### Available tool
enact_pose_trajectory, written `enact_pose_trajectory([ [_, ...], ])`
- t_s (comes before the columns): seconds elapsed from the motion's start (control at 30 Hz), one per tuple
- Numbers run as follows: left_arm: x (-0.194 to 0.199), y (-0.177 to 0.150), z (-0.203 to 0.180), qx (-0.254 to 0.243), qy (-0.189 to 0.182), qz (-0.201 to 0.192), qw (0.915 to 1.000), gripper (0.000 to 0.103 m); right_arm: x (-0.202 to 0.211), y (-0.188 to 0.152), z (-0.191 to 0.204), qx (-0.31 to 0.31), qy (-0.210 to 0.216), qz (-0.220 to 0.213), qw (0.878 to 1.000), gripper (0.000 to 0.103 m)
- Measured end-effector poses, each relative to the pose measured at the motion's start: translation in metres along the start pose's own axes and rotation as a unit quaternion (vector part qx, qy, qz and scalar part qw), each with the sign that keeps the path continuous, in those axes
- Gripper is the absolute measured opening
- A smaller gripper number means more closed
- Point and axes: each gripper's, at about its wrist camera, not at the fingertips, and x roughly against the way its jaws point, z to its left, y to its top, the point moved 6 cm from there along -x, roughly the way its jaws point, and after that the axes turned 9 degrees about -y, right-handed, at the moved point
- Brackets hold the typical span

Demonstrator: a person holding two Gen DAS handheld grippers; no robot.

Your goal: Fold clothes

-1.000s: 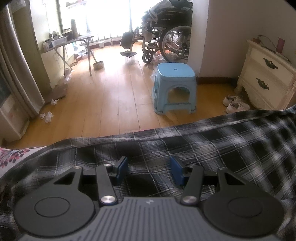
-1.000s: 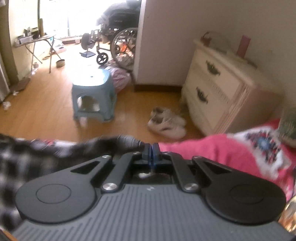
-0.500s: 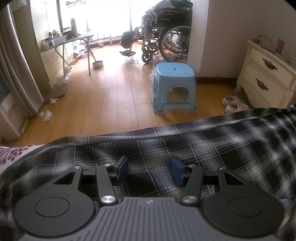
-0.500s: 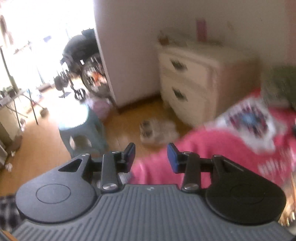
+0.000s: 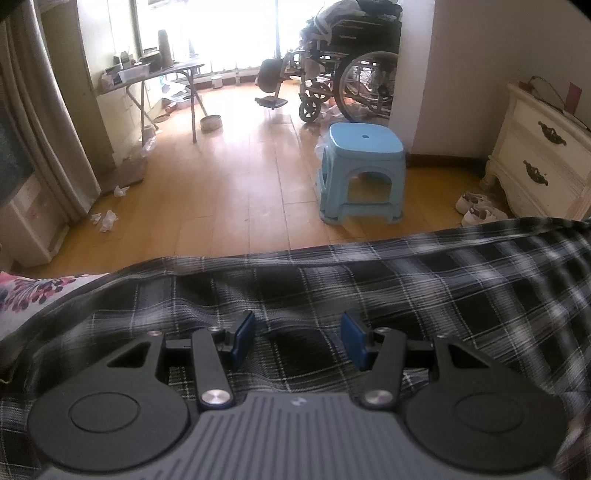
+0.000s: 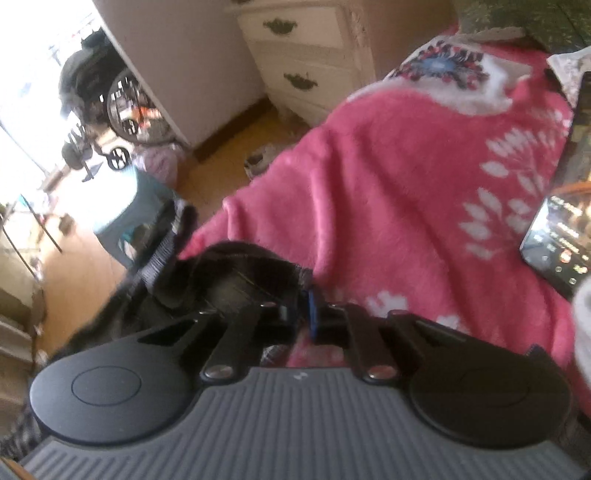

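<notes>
Plaid shirt (image 5: 369,288) spread over bed's pink blanket (image 6: 406,177). Left tool (image 5: 297,338) spread, resting on cloth, gripping nothing. Right tool (image 6: 308,314) pinching dark shirt edge (blurred). Likely soft, light, floppy; best taken by hem or corner.

left wrist: low over bed, facing floor | right wrist: rolled | shared: stool (image 5: 360,171)

Daylight blows out the window (image 5: 229,33) at upper centre, glaring on the floor (image 5: 240,177). Edges bend. The right wrist view is smeared throughout, perhaps motion blur.
</notes>
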Motion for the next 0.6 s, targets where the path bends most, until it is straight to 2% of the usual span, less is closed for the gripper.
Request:
enact_pose_trajectory([
  [0.3, 0.0, -0.003, 0.006, 0.006, -0.005, -0.004, 1.0, 0.053, 0.06, 0.006, -0.03, -0.063, 0.0, -0.071, 0.995, 0.002],
  [0.47, 0.001, -0.004, 0.008, 0.008, -0.006, -0.006, 0.9999, 0.053, 0.072, -0.01, -0.054, -0.091, -0.024, -0.072, 0.993, 0.002],
  [0.6, 0.001, -0.005, 0.008, 0.007, -0.005, -0.006, 0.9999, 0.053, 0.058, -0.027, -0.064, -0.08, -0.054, -0.056, 0.994, 0.002],
])
